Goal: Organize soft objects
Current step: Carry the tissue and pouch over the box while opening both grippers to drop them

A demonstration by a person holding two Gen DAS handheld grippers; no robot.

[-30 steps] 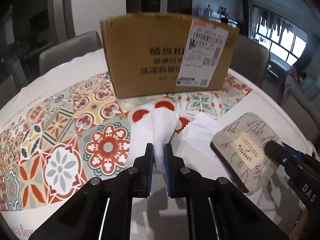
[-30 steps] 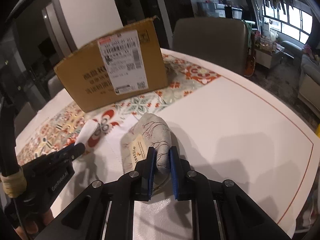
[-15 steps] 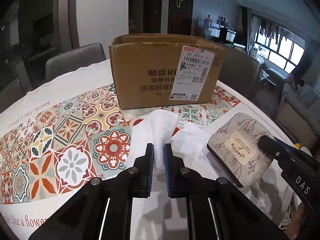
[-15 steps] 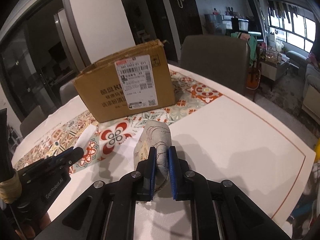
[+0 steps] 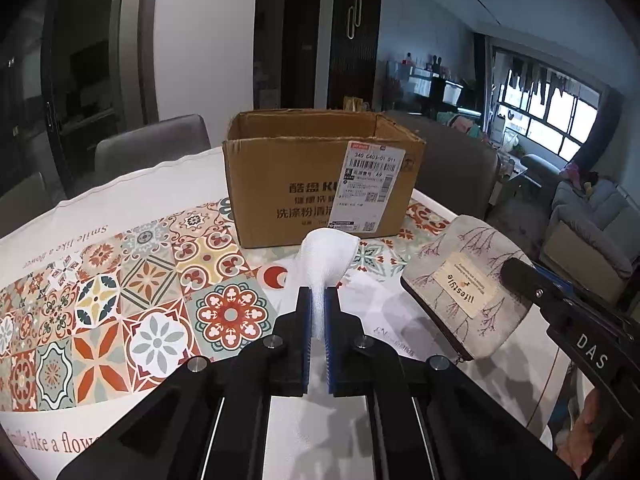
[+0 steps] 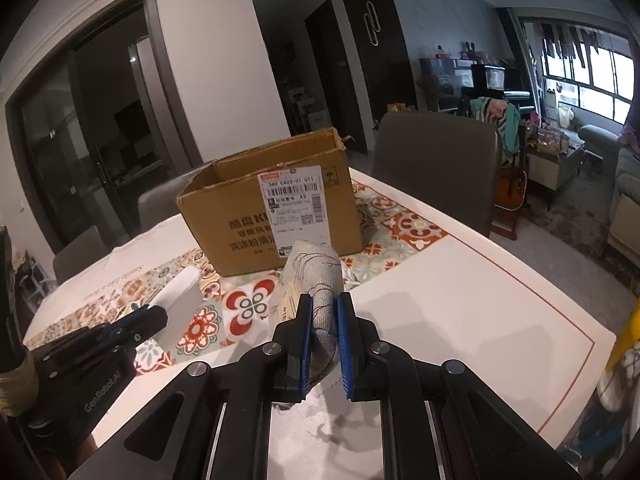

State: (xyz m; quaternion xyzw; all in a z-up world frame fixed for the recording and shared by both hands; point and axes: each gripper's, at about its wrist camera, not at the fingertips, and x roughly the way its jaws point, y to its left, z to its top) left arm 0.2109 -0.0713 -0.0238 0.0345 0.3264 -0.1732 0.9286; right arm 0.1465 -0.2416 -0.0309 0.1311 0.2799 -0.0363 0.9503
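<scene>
White fluffy cloth (image 5: pixel 326 258) pinched tight in left gripper (image 5: pixel 316 320), grey twig-print fabric pouch (image 6: pixel 316 280) clamped in right gripper (image 6: pixel 324 334), both probably headed for the open cardboard box (image 5: pixel 320 184) at 12 o'clock.

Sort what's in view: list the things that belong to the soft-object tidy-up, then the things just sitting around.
Part of the job:
white foam sheet, in the left gripper
fabric pouch, in the right gripper
open cardboard box

Just there:
patterned tablecloth
grey chairs
</scene>
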